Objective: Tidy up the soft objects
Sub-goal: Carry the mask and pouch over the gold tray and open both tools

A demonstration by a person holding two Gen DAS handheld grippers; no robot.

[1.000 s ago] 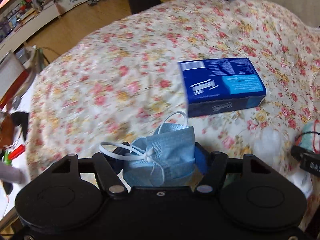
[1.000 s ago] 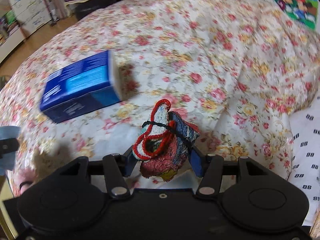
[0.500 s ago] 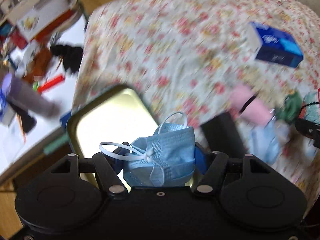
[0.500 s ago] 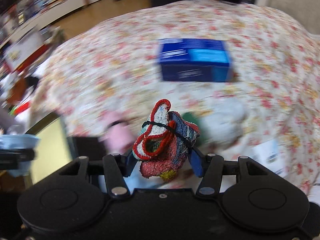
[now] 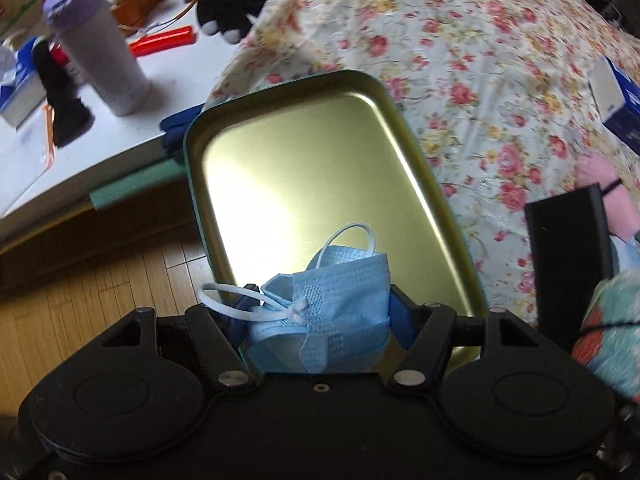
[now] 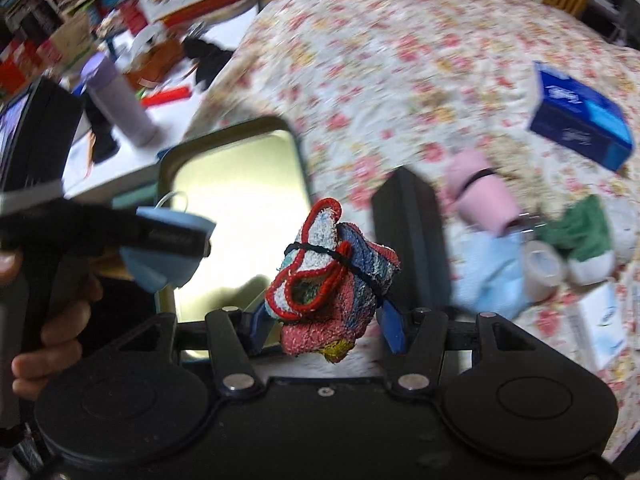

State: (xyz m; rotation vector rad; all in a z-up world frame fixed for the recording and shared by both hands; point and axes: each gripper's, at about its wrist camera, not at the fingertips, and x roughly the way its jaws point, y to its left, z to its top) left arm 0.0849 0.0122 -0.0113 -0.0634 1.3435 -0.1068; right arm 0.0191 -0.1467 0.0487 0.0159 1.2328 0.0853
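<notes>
The left gripper [image 5: 318, 318] is clamped on a folded light-blue face mask with white ear loops [image 5: 324, 312], low in the centre of the left wrist view, over the near end of an empty gold-coloured rectangular metal tin [image 5: 304, 160]. The right gripper [image 6: 326, 322] is clamped on a bundled red, white and blue knitted cloth tied with a black band [image 6: 332, 276], centre of the right wrist view, just right of that tin [image 6: 236, 200] on the floral bedspread [image 6: 400, 72].

Tin tray [image 5: 420, 184] lies on bedspread [image 5: 480, 60], beside table [image 5: 120, 136].
</notes>
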